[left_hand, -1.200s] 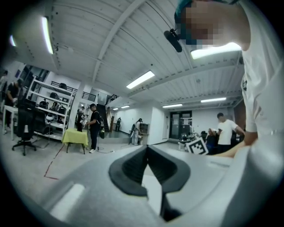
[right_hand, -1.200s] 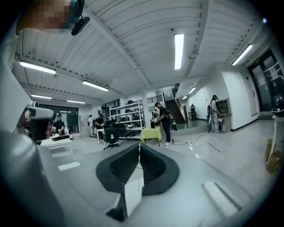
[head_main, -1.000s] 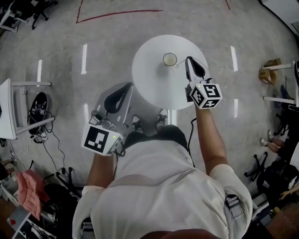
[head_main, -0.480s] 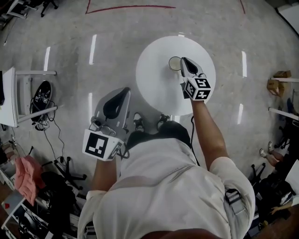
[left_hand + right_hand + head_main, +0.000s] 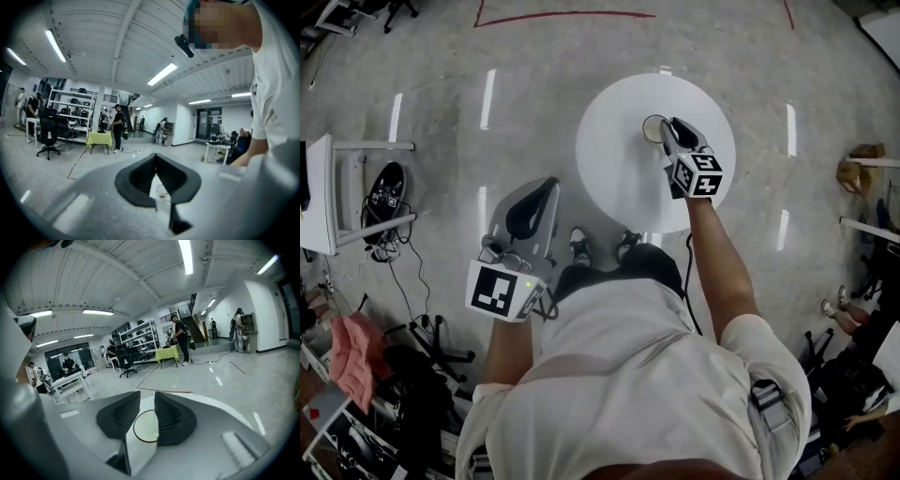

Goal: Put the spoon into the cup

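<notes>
On the round white table (image 5: 623, 183) stands a clear cup (image 5: 652, 128). My right gripper (image 5: 668, 123) hovers just over its right rim. In the right gripper view the cup's rim (image 5: 143, 428) lies right below the gap of that gripper (image 5: 147, 394), whose jaws are opening with no pad pressing on anything. A faint thin pale line, perhaps the spoon's handle (image 5: 153, 420), runs beside the right pad over the cup. My left gripper (image 5: 550, 184) hangs shut over the floor left of the table. Past its jaws (image 5: 156, 157) the cup (image 5: 162, 192) shows.
A white stool (image 5: 328, 197) and cables lie on the floor at the left. The person's shoes (image 5: 577, 246) stand at the table's near edge. Red tape (image 5: 562, 14) marks the floor beyond the table. People and desks stand far off in both gripper views.
My right gripper came down and left from beside the cup to just over its rim. Its jaws have parted. The left gripper has hardly moved.
</notes>
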Demonstrator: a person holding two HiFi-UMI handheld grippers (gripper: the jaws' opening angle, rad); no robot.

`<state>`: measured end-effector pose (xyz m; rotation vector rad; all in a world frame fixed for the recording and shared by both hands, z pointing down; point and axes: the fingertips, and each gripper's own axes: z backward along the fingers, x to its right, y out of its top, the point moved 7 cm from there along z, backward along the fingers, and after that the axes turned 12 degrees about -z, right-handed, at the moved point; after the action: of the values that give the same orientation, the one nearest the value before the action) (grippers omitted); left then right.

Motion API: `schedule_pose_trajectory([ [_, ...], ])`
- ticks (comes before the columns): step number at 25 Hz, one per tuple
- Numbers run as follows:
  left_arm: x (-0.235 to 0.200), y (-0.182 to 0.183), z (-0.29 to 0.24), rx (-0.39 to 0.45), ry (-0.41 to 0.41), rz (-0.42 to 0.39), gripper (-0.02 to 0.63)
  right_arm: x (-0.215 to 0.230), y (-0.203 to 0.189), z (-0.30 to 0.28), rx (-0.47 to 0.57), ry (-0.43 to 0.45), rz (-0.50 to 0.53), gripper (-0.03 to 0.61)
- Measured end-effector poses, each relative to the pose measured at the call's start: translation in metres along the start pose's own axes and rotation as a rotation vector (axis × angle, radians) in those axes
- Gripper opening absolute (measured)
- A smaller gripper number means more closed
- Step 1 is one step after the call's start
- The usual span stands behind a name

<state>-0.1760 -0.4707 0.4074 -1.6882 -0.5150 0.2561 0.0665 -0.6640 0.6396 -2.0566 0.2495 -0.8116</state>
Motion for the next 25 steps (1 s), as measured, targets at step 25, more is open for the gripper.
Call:
schedule_pose_trajectory([
  [25,-0.005,0.036,0.024,0.135,-0.205,-0.042,0.000,-0.120,0.068,0.131,0.236,-0.024,0.065,0.005],
])
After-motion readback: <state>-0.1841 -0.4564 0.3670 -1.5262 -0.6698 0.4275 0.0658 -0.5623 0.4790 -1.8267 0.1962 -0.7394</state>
